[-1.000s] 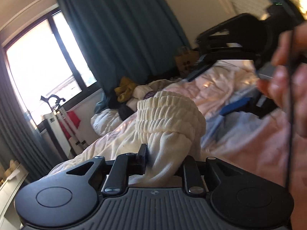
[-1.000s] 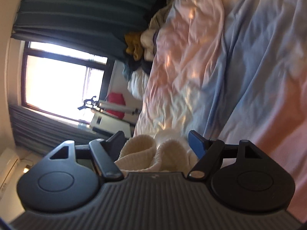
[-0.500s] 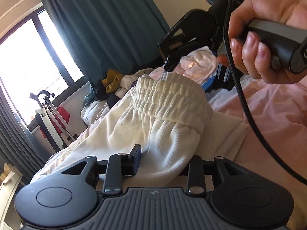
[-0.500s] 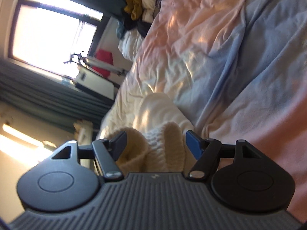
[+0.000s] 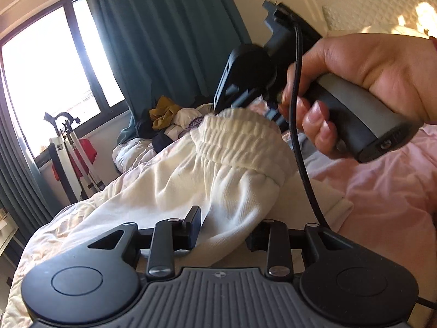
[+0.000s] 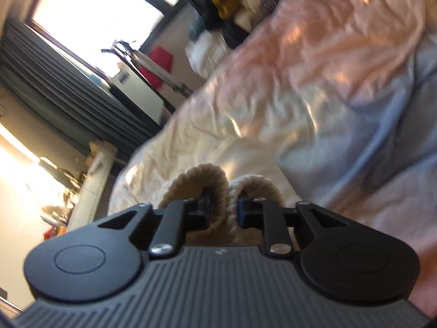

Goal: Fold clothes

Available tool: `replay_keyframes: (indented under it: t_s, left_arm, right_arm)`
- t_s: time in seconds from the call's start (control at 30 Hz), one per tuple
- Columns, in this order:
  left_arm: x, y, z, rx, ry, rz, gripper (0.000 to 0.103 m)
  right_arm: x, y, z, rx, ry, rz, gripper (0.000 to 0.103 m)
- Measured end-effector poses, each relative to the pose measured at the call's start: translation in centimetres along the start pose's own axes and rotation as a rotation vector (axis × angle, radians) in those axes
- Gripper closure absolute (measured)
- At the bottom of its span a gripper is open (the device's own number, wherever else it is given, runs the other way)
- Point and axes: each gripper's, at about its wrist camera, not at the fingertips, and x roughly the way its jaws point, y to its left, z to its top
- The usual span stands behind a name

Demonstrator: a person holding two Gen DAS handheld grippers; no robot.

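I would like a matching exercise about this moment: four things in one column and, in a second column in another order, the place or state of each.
Things:
1. cream garment
2. right gripper
3. mustard cloth
4. cable

Places or states:
A. on the clothes heap near the curtain
B. hangs past the right hand
C. shut on the ribbed waistband
D. lifted off the bed

Pairs: 1-D, 2-C, 3-A, 4-B
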Motion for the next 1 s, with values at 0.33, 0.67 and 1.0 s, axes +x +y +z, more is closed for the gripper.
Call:
replay_keyframes:
  t_s: [0.33,0.67,1.0]
  left_arm:
    - [-2.2,1.4,0.5,0.007,-0.042,0.045,0.041]
    - [-3.1,5.3,-1.6,0.077,0.091,0.055,0.037]
    - [-4.1,5.0,-3.2,0.064,0.112,0.129,0.030]
  right_arm:
    - [1.5,-2.9,3.9,-0.087,-0.039,-0.040,0.086]
    - [-0.2,-3.8,2.5,-0.087,-0.071,-0.067,0.063]
    - [-7.9,-5.1,-1.3,0.161,-0.124,-0.150,0.023]
